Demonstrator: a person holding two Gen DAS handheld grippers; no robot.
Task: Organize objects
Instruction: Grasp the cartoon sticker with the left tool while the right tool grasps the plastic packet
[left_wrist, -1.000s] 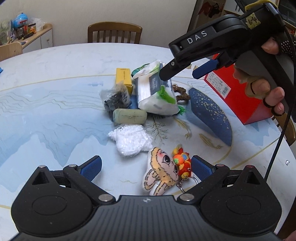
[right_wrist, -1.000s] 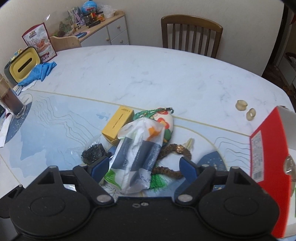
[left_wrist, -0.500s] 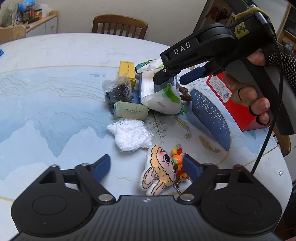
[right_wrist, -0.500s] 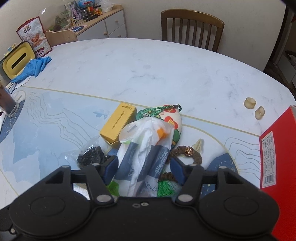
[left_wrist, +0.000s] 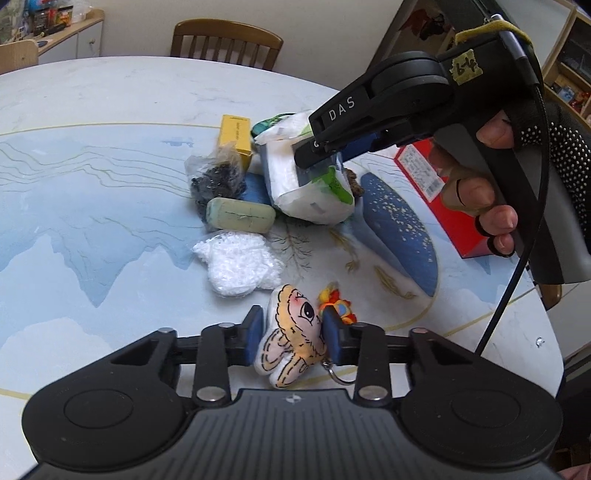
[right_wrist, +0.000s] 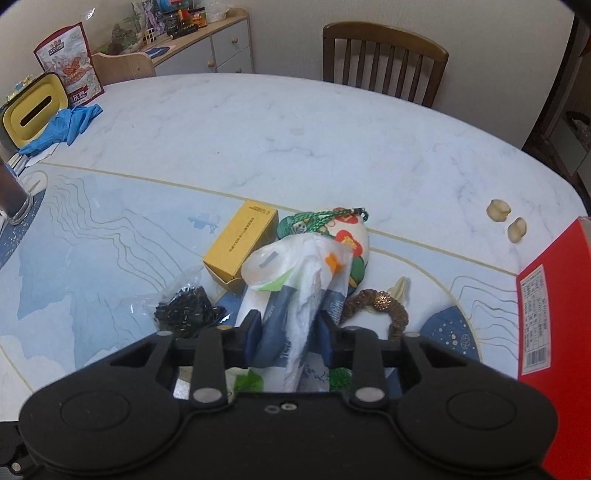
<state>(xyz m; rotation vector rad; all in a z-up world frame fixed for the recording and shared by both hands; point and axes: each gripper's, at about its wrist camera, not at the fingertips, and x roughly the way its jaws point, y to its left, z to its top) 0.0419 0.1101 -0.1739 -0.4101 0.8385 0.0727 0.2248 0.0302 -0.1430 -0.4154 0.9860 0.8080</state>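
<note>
On the table (right_wrist: 295, 122), near edge, L view: plush (left_wrist: 291, 328) pinched by L gripper (left_wrist: 293, 330); jaws just closed onto it, pads pressing both sides.
Plush detail: lower part cut off by gripper body; key ring (left_wrist: 334, 376) pokes out below R pad.
Orange toy (left_wrist: 338, 304): just beside plush, half hidden behind R pad; can't tell if attached.
Pack (right_wrist: 295, 295): white/blue plastic wrap, mid-pile, clamped by R gripper (right_wrist: 290, 330); jaws just closed on it, wrap bunched betw. pads. Bottom end hidden under gripper body.
R gripper, L view (left_wrist: 321, 155): tips buried in pack; hand (left_wrist: 480, 195) on grip, cable trailing down.
Pile around pack: yellow box (right_wrist: 240, 247), bag of black bits (right_wrist: 184, 310), green bar (left_wrist: 240, 219), white fluff (left_wrist: 240, 266), round pouch (right_wrist: 347, 240) partly behind pack, brown ring (right_wrist: 384, 306) partly hidden.
Red box (right_wrist: 554, 332): R edge, cut off by frame.
Far off: 2 small beige bits (right_wrist: 506, 218), can't ID; blue gloves (right_wrist: 62, 127); chair (right_wrist: 384, 59).
</note>
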